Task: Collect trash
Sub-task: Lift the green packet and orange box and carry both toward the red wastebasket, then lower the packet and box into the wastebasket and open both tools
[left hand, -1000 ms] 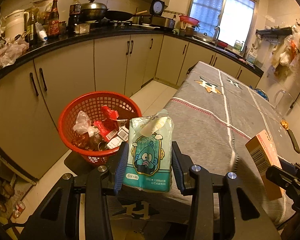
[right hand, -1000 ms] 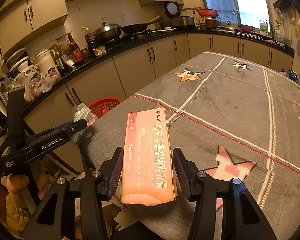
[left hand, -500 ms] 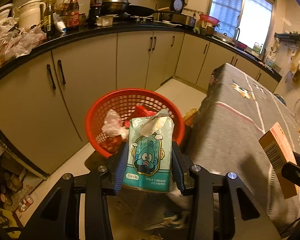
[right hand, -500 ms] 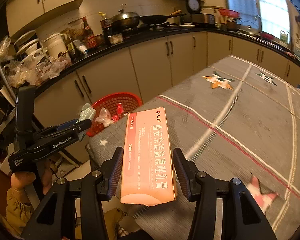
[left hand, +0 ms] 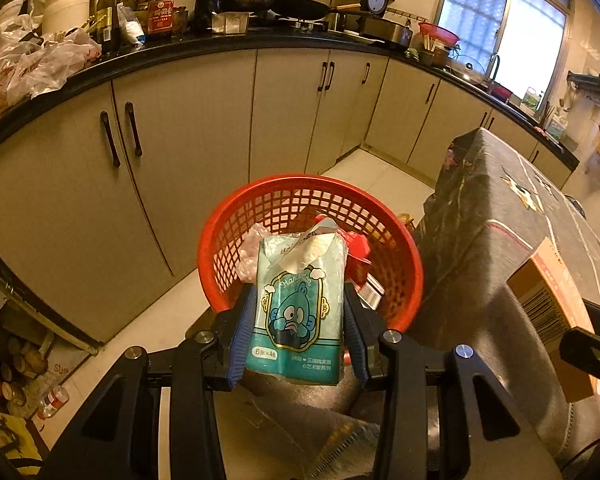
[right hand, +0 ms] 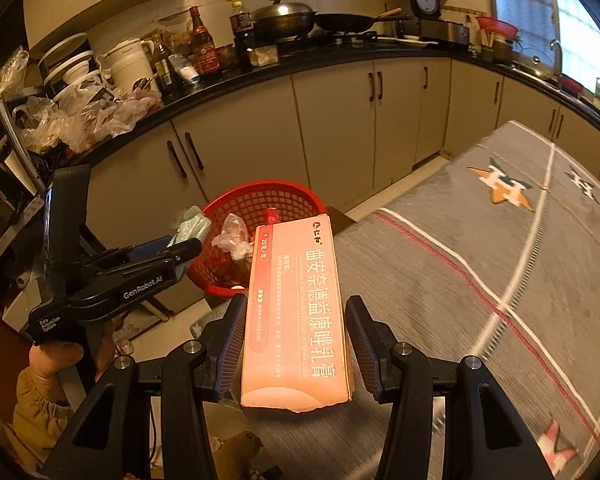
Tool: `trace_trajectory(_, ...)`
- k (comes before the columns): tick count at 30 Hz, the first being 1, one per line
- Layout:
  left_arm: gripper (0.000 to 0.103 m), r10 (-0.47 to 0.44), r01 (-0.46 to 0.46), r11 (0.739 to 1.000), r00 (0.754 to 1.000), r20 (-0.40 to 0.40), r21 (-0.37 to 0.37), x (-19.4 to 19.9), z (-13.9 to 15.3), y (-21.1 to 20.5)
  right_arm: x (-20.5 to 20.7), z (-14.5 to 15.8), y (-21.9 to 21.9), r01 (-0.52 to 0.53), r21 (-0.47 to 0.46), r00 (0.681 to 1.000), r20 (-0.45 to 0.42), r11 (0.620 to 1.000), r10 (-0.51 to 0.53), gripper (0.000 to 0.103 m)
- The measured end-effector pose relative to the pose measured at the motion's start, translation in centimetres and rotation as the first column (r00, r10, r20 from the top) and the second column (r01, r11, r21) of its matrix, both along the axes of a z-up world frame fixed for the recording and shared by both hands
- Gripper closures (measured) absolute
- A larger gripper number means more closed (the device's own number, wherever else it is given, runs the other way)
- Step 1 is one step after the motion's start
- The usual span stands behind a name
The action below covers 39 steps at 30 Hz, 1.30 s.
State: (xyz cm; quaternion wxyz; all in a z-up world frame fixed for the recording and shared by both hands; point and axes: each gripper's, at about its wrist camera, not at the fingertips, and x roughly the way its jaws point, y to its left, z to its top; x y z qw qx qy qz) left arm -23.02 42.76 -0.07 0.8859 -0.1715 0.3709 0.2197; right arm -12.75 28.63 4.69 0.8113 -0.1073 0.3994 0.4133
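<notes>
My left gripper (left hand: 298, 324) is shut on a teal tissue pack (left hand: 300, 308) with a cartoon fish, held just short of the near rim of a red mesh basket (left hand: 260, 200) on the floor. The basket holds plastic wrap and red packaging. My right gripper (right hand: 296, 340) is shut on a long orange cream box (right hand: 296, 304), held over the table's corner. The basket (right hand: 284, 196) lies beyond the box in the right wrist view, with the left gripper (right hand: 180, 248) at its left. The box (left hand: 552, 304) also shows at the right of the left wrist view.
A table with a grey patterned cloth (right hand: 480, 260) stands right of the basket. Beige cabinets (left hand: 188, 132) under a black counter (left hand: 220, 46) crowded with bottles, pots and plastic bags curve behind. Tiled floor (left hand: 380, 176) lies between them.
Both grippers have moved left off the table toward the basket, each holding its item. The basket now sits straight ahead of the left gripper and much closer.
</notes>
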Motion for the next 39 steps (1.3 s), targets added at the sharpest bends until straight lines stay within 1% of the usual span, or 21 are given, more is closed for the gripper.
trace_trajectory(4, 0.063, 0.005, -0.005, 1.000, 1.000, -0.012, 0.002, 0.7, -0.2, 0.9, 0.7, -0.7, 1.7, -0.020, -0.006, 1.000, -0.022, 1.000, 0.020, 0.049)
trace_trajectory(11, 0.063, 0.010, -0.010, 1.000, 0.999, -0.031, 0.012, 2.4, -0.1, 2.7, 2.9, -1.1, 4.3, -0.041, 0.014, 0.997, -0.071, 0.999, 0.042, 0.049)
trace_trajectory(19, 0.063, 0.010, -0.009, 1.000, 0.999, -0.050, 0.020, 3.9, 0.3, 4.0, 5.0, -1.4, 6.0, -0.044, 0.047, 0.992, -0.115, 0.998, 0.049, 0.049)
trace_trajectory(24, 0.063, 0.005, -0.004, 0.999, 0.999, -0.053, 0.035, 4.8, 0.5, 4.3, 6.2, -1.8, 6.3, -0.021, 0.065, 0.990, -0.136, 0.998, 0.029, 0.048)
trace_trajectory(27, 0.063, 0.007, -0.005, 0.999, 0.999, -0.051, 0.045, 5.4, 0.6, 4.6, 7.1, -2.0, 6.6, -0.002, 0.057, 0.991, -0.135, 0.998, 0.009, 0.049)
trace_trajectory(30, 0.063, 0.008, -0.006, 0.999, 0.999, -0.048, 0.042, 6.0, 0.6, 4.8, 8.3, -2.3, 6.9, 0.022, 0.066, 0.990, -0.140, 0.998, -0.013, 0.048)
trace_trajectory(32, 0.063, 0.007, -0.005, 0.999, 0.999, -0.048, 0.037, 6.1, 0.6, 5.0, 9.2, -2.5, 7.1, 0.034, 0.094, 0.986, -0.163, 0.995, -0.018, 0.048)
trace_trajectory(36, 0.063, 0.006, -0.004, 0.999, 0.998, -0.058, 0.042, 6.4, 0.4, 5.3, 11.2, -3.2, 7.5, 0.074, 0.152, 0.971, -0.236, 0.986, -0.036, 0.048)
trace_trajectory(39, 0.063, 0.010, -0.007, 0.999, 0.998, -0.068, 0.042, 6.7, 0.2, 5.5, 12.1, -3.6, 8.2, 0.089, 0.159, 0.965, -0.257, 0.983, -0.046, 0.048)
